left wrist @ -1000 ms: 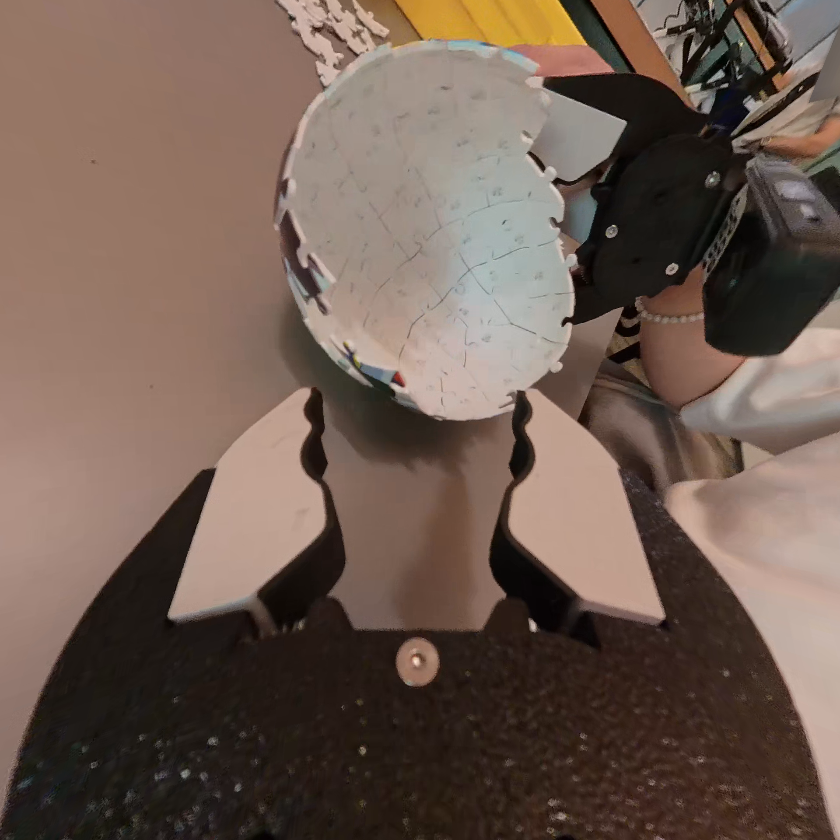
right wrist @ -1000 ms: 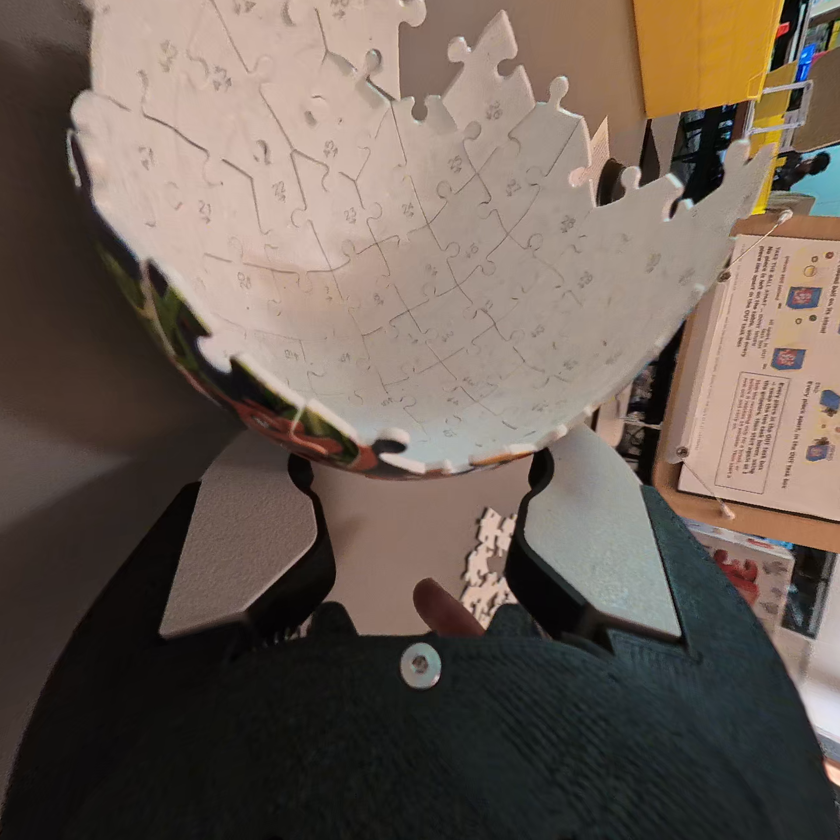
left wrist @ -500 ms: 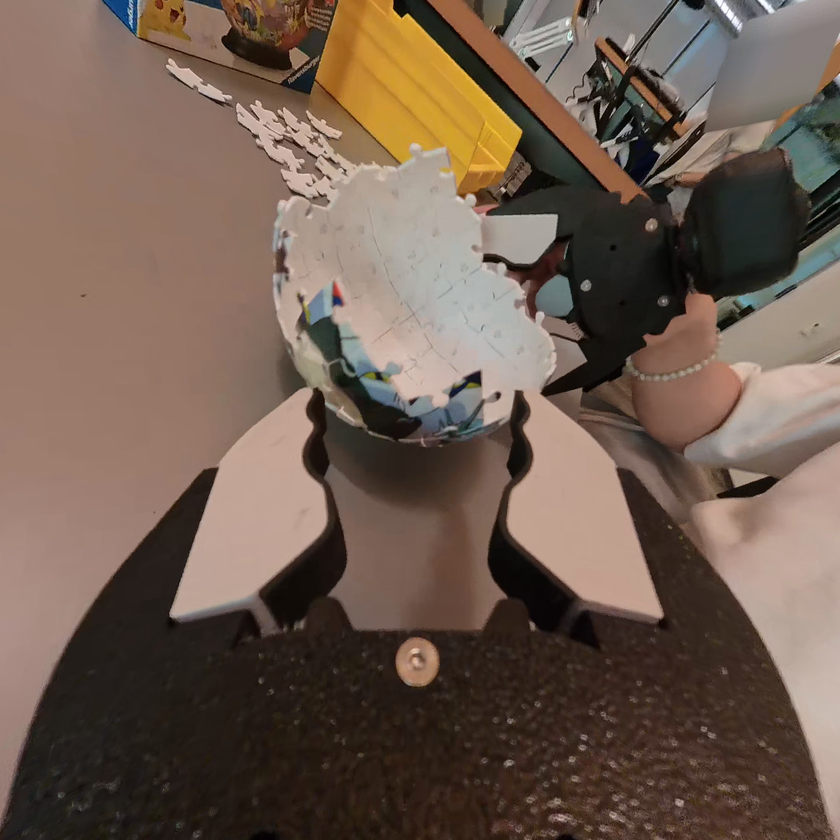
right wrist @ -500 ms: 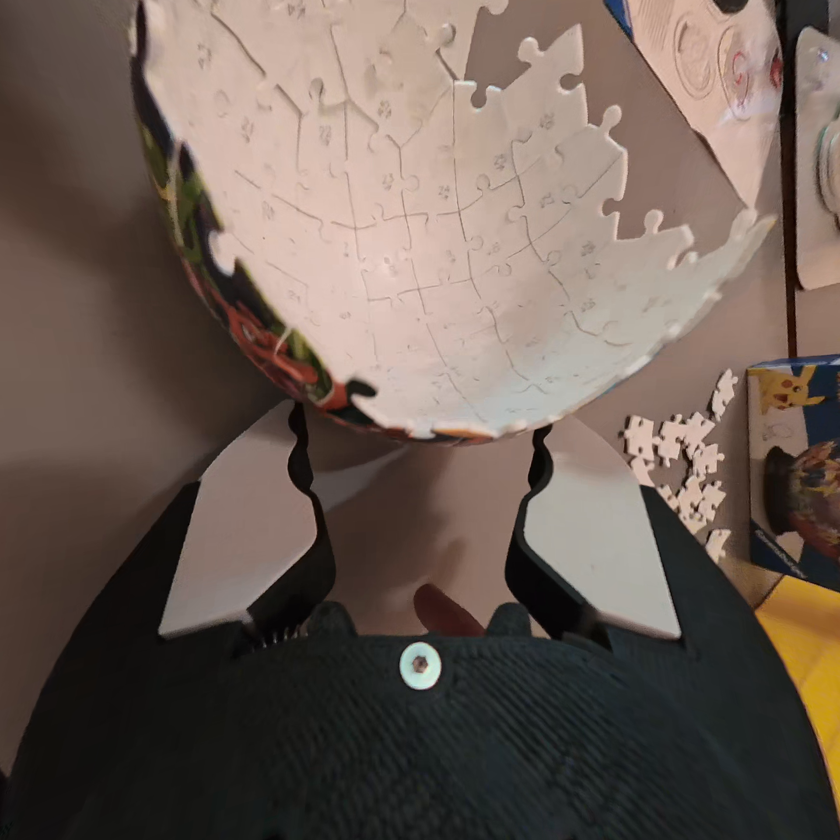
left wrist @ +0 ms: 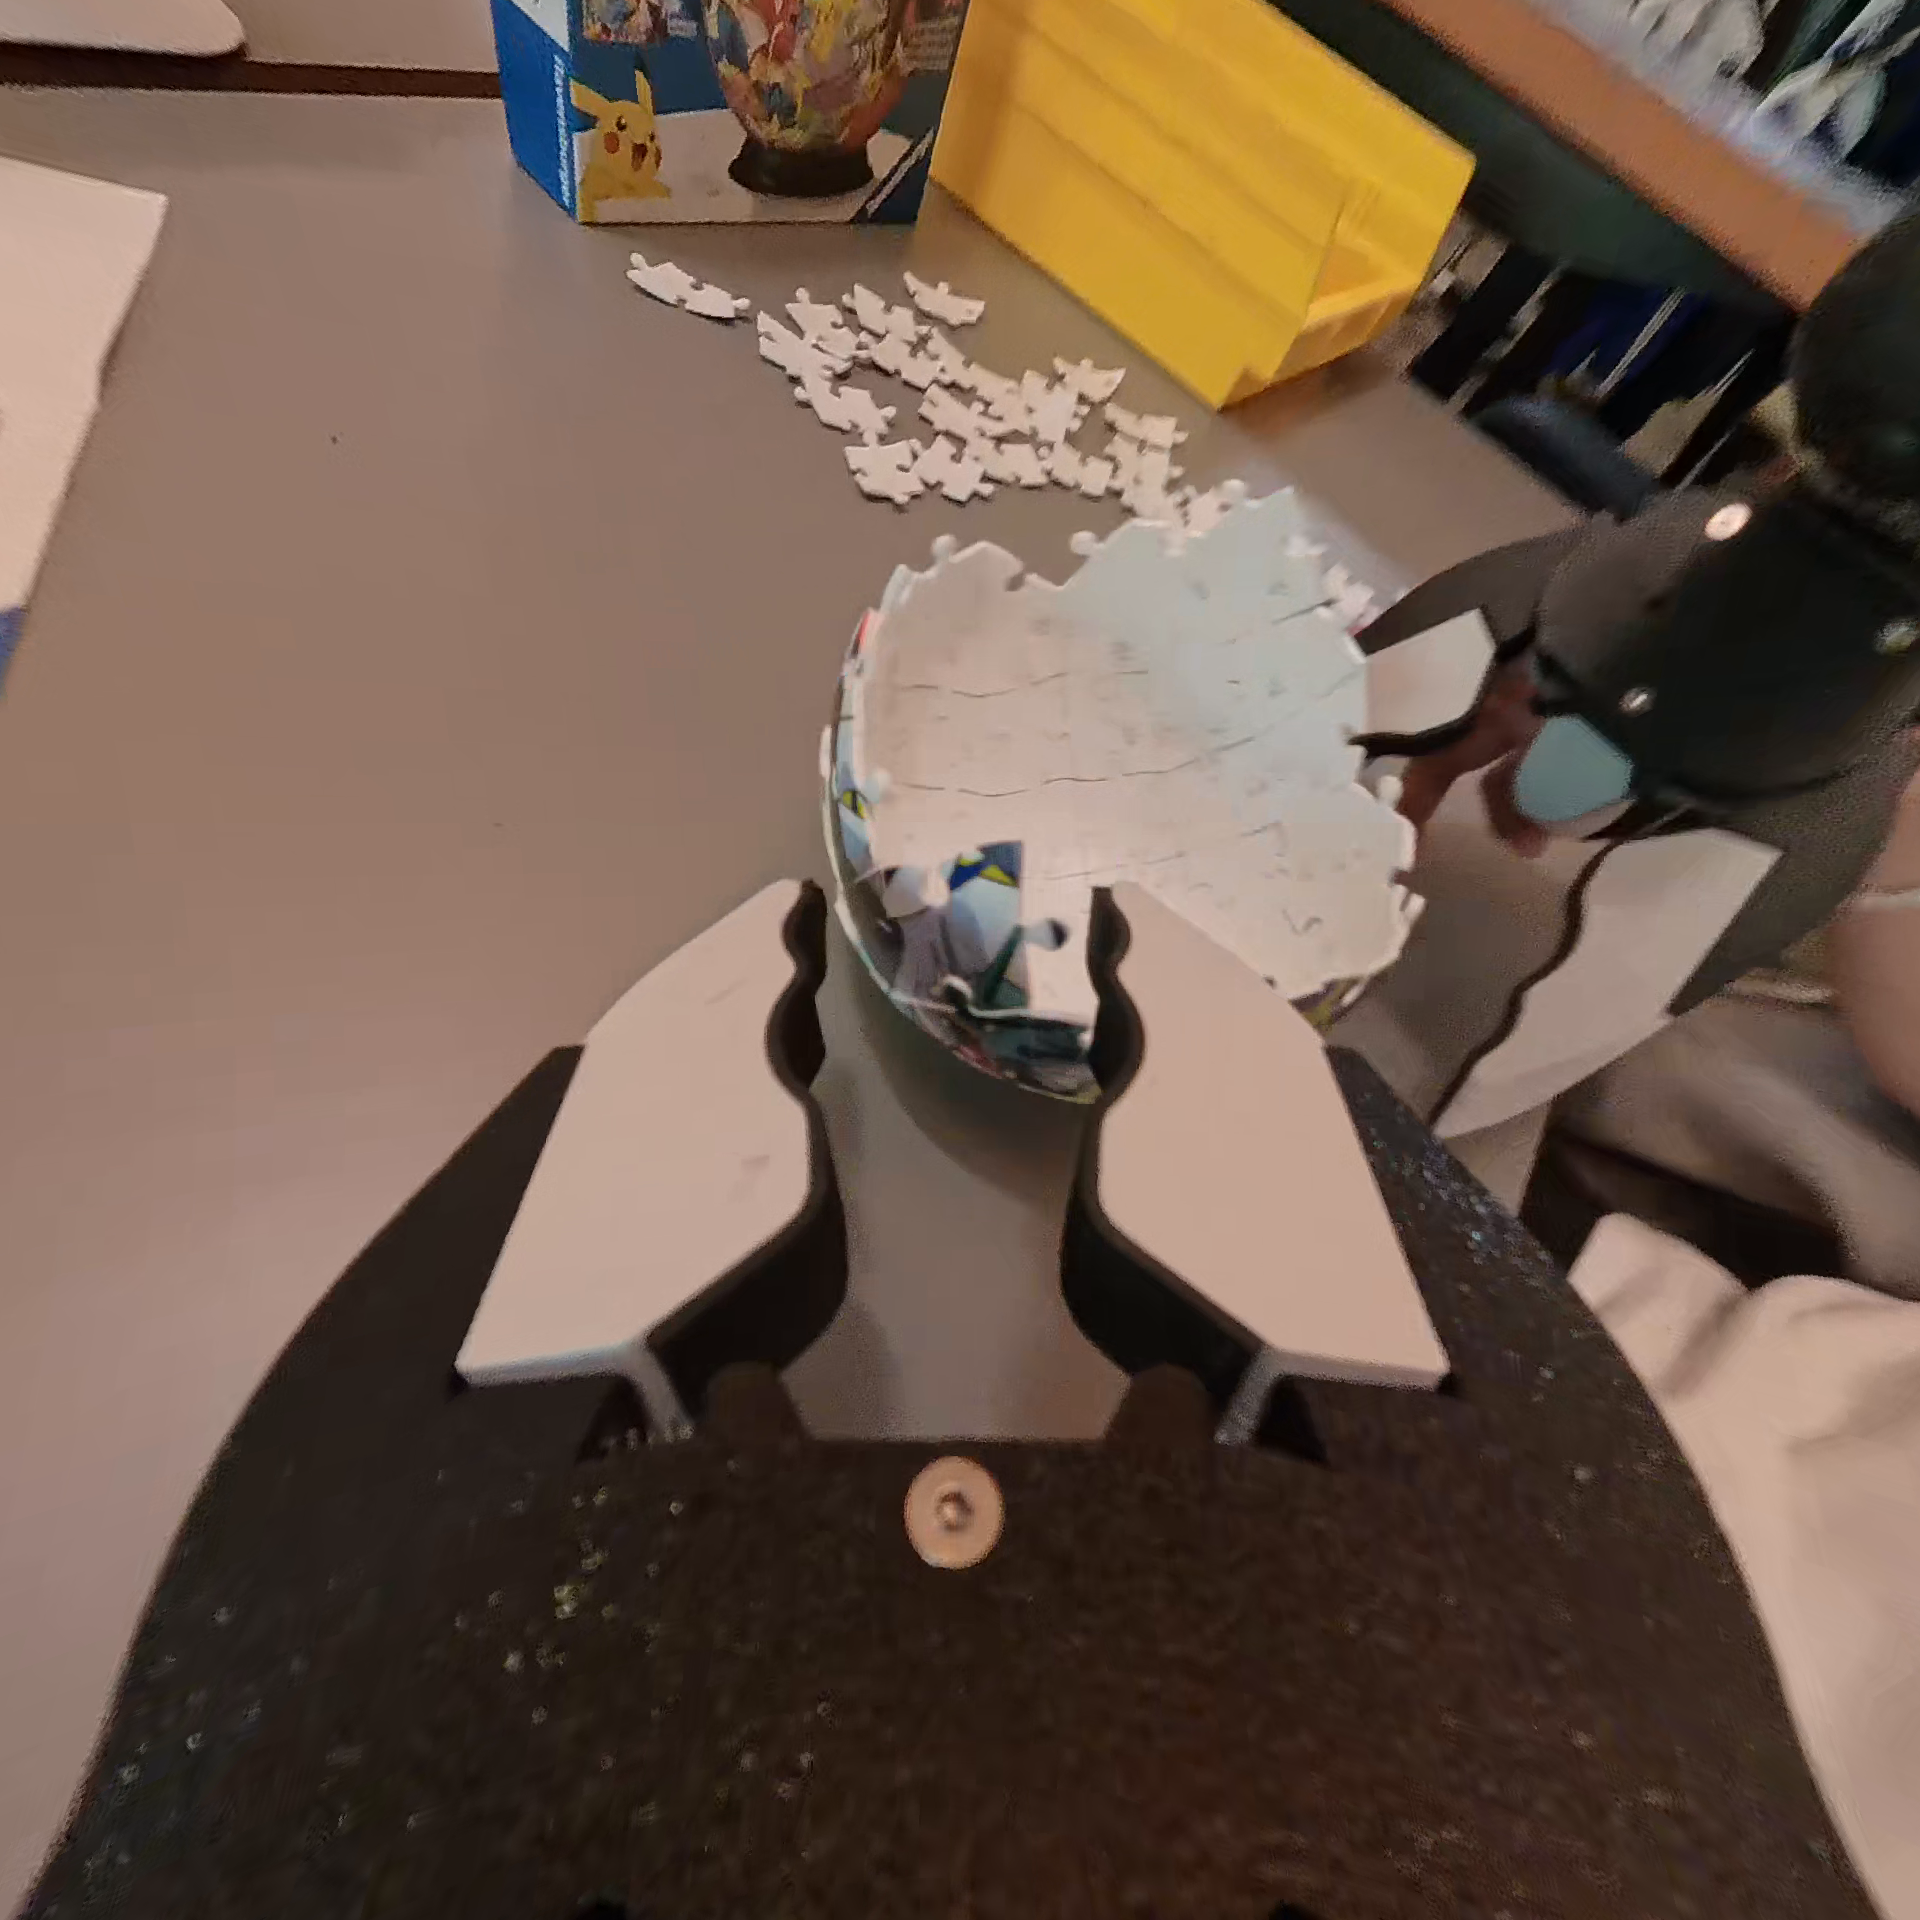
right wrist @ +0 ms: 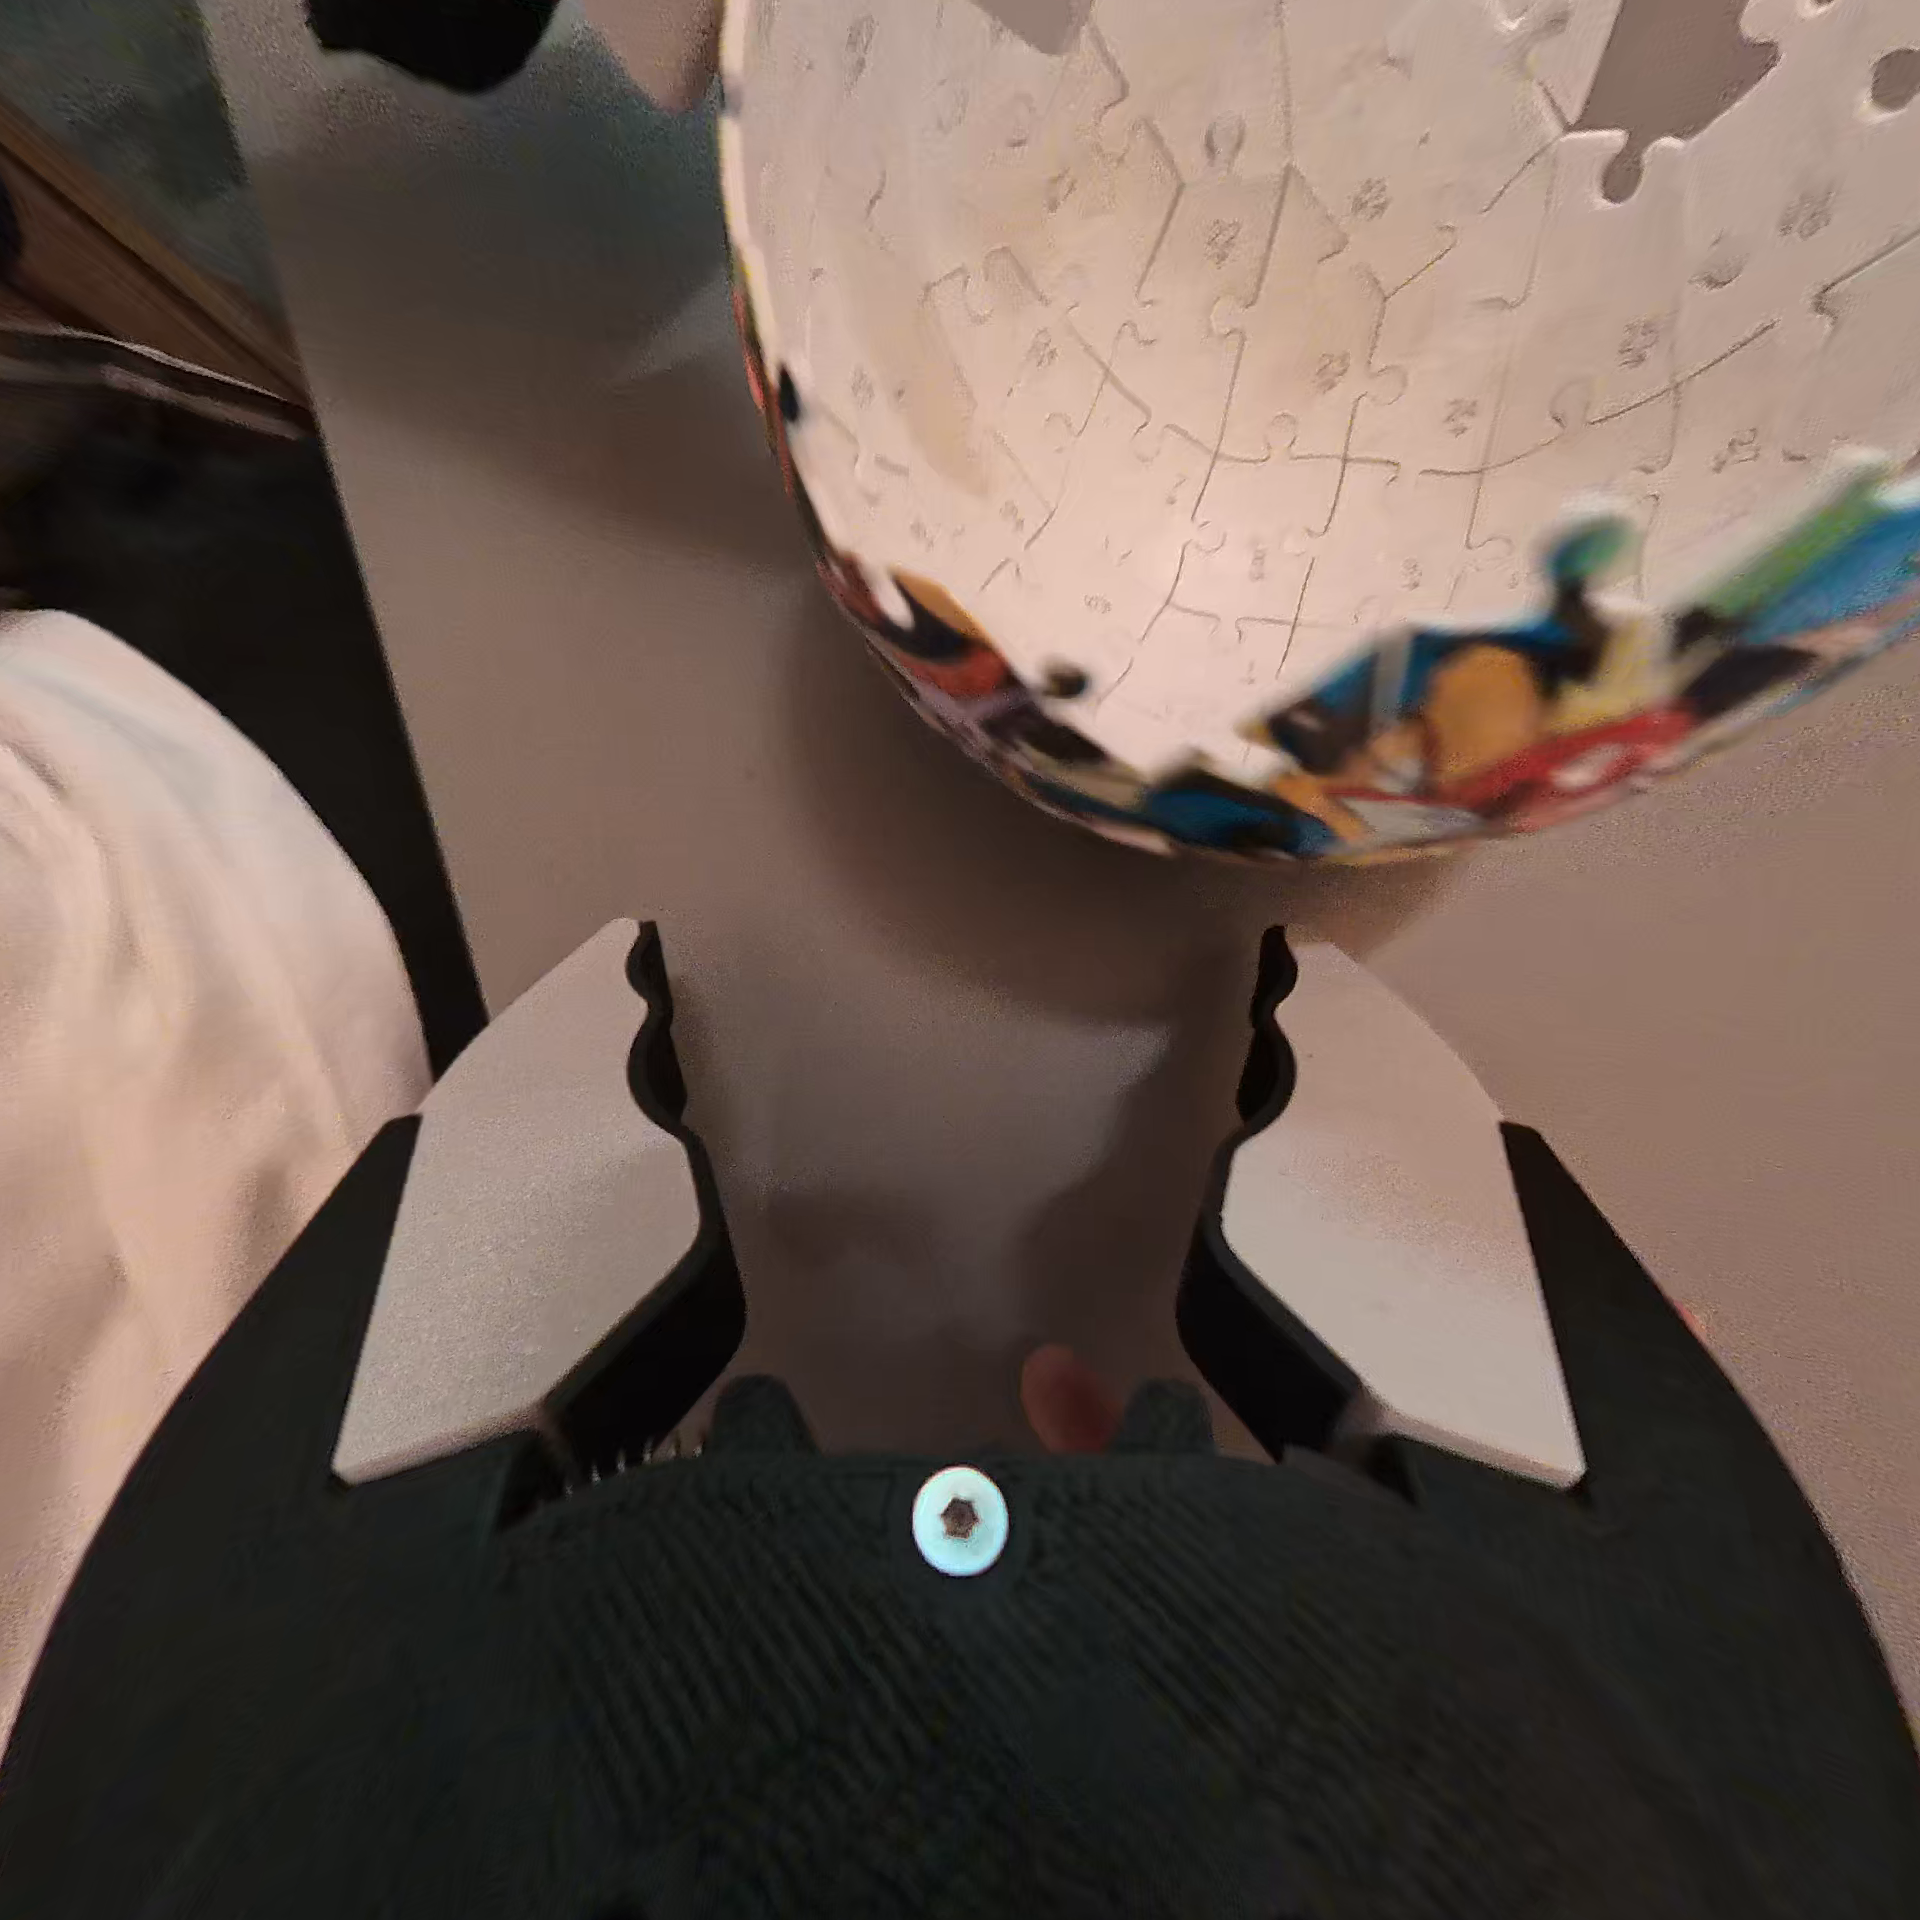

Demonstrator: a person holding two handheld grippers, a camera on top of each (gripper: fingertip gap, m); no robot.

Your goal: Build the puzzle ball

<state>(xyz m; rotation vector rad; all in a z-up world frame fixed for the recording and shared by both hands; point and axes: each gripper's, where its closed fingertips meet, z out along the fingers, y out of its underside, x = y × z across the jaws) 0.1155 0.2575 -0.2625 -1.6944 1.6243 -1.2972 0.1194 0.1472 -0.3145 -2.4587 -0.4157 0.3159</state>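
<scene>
The half-built puzzle ball (left wrist: 1112, 727) is an open shell, white inside and printed in colours outside. It sits on the grey table (left wrist: 416, 727), opening up and tilted towards me. My left gripper (left wrist: 956, 914) is open with its jaws partly narrowed, and its fingertips (left wrist: 727, 1039) are at the shell's near wall without gripping it. My right gripper (right wrist: 956, 935) is open and empty, a little short of the shell (right wrist: 1299, 395), which lies ahead and to the right. In the left wrist view the right gripper (left wrist: 1403, 883) stands open by the shell's right side.
Several loose white puzzle pieces (left wrist: 966, 405) lie beyond the shell. Behind them stand the blue puzzle box (left wrist: 717, 104) and a yellow bin (left wrist: 1195, 187). A white sheet (left wrist: 62, 343) lies at the far left. A person's pale sleeve (right wrist: 156, 935) is beside the table edge (right wrist: 384, 727). My hands' fingertips stand some 12 cm from each other.
The shell has come down from tilted in the air to the table. My left jaws have narrowed. My right gripper has drawn back and left of the shell.
</scene>
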